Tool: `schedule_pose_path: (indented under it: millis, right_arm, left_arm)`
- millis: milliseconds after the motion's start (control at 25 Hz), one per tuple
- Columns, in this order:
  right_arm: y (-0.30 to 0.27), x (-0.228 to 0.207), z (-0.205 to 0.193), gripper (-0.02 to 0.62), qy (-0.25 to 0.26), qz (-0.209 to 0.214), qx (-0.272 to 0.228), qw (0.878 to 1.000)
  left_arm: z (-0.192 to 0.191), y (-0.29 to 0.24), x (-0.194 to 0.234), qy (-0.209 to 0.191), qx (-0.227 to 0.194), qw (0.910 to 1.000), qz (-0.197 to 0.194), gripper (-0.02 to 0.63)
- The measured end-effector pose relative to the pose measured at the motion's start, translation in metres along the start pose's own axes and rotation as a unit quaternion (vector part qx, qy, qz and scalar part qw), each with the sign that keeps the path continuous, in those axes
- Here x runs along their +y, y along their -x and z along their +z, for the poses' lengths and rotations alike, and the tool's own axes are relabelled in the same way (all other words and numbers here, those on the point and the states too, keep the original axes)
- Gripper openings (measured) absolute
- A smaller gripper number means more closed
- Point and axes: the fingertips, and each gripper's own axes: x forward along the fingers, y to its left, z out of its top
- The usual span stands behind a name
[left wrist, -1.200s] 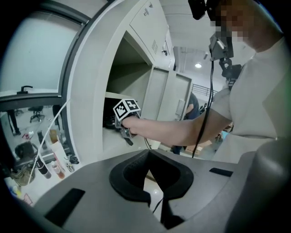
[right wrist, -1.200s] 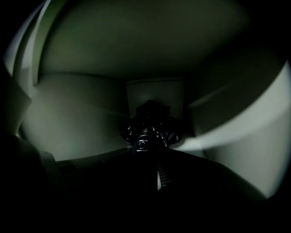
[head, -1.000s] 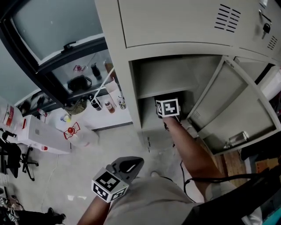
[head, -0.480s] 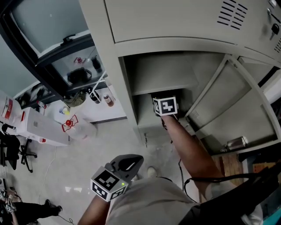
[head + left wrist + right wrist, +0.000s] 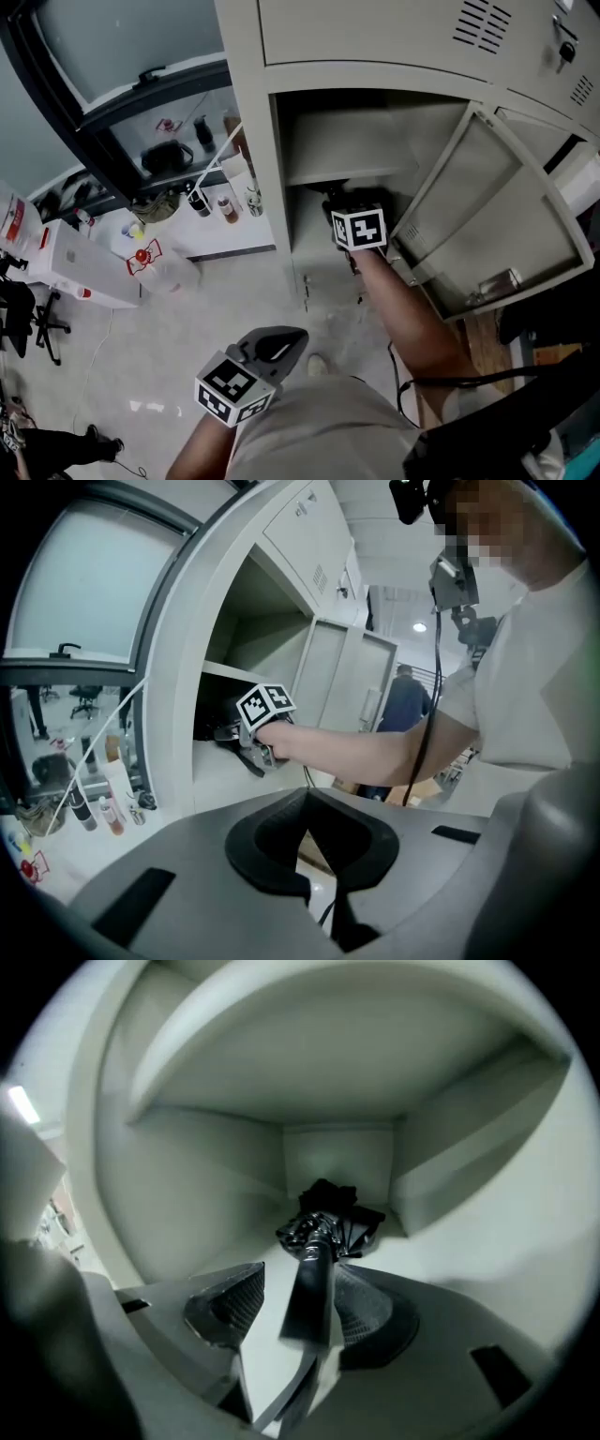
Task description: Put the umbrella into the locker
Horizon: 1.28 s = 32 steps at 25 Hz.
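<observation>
Far left: small bottles (image 5: 223,208) on a low ledge by the window, not part of this. Next, the left gripper (image 5: 275,343) hangs low near the person's body, well apart from the locker (image 5: 279,187). Its jaws are together with nothing in them, idle. Further right, the right gripper (image 5: 305,1277) is reached into the open compartment, below the inner shelf (image 5: 345,172). Its jaws are opening. The umbrella's handle (image 5: 309,1302) sits between them, but the left pad stands clear of it and the right pad is just beside it, so it reads as let go, not clamped. The umbrella (image 5: 328,1215) is a folded black compact one lying on the compartment floor, canopy end toward the back wall, handle toward the opening. The door (image 5: 487,211) is swung open at right. Placing looks basically done; what's left is backing the hand out, maybe shutting the door. Handling: likely light. The handle looks stiff and smooth, probably a bit slippery in the pads. The canopy is soft loose fabric that would bunch and slide, a poor hold. For any regrip, take the handle across its width, not the cloth. It is not fragile, but it could roll if bumped on withdrawal.
</observation>
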Motion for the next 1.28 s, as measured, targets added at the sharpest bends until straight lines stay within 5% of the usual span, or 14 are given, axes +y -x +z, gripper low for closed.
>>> schedule_pose_path:
  millis: [440, 800, 1280]
  right_arm:
    - [0.090, 0.059, -0.014, 0.207, -0.002, -0.019, -0.035, 0.999]
    - [0.164, 0.121, -0.075, 0.056, -0.011, -0.029, -0.010, 0.999]
    - [0.260, 0.208, -0.142, 0.028, -0.023, -0.013, -0.022, 0.999]
  left_arm:
    - [-0.028, 0.072, -0.034, -0.031, -0.009, 0.9985, -0.043, 0.009]
    - [-0.071, 0.133, -0.067, -0.038, -0.006, 0.9968, -0.070, 0.009]
    - [-0.120, 0.175, -0.103, -0.038, -0.011, 0.9954, -0.087, 0.009]
